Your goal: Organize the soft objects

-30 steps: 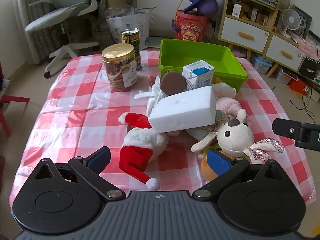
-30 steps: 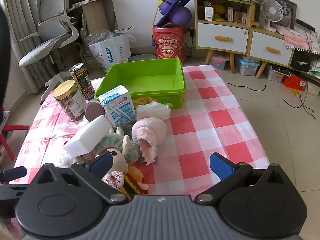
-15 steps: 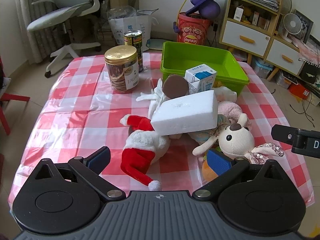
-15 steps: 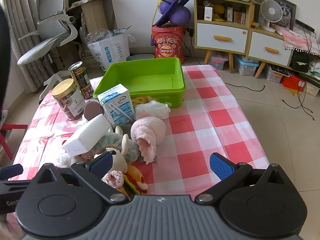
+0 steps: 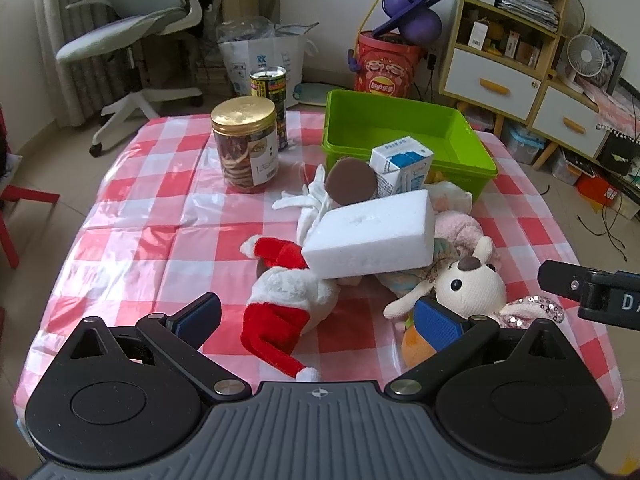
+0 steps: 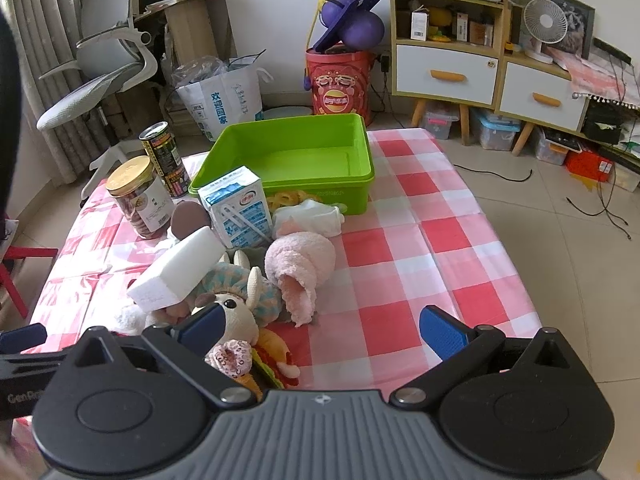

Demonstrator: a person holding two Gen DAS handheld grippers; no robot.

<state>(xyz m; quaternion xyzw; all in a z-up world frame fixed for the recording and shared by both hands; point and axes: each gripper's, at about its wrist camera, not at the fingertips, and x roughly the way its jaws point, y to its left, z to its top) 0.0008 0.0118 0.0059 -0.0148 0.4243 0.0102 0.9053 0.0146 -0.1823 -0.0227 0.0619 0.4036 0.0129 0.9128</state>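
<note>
A pile of soft toys lies mid-table: a red-and-white Santa plush (image 5: 288,296), a cream bunny (image 5: 468,284) (image 6: 236,316), a pink fluffy roll (image 6: 300,264), and a white foam block (image 5: 372,236) (image 6: 176,268) resting on top. An empty green bin (image 5: 404,132) (image 6: 296,152) stands behind the pile. My left gripper (image 5: 316,316) is open and empty, just in front of the Santa plush. My right gripper (image 6: 320,328) is open and empty, over the front right of the pile.
A milk carton (image 5: 400,168) (image 6: 236,208), a gold-lidded cookie jar (image 5: 246,144) (image 6: 138,196) and a dark can (image 5: 270,100) (image 6: 164,156) stand on the checked tablecloth (image 6: 420,248). An office chair (image 5: 132,32) and shelves (image 6: 448,32) stand beyond the table.
Both grippers have drawn back slightly from the pile, staying open. Nothing on the table has moved.
</note>
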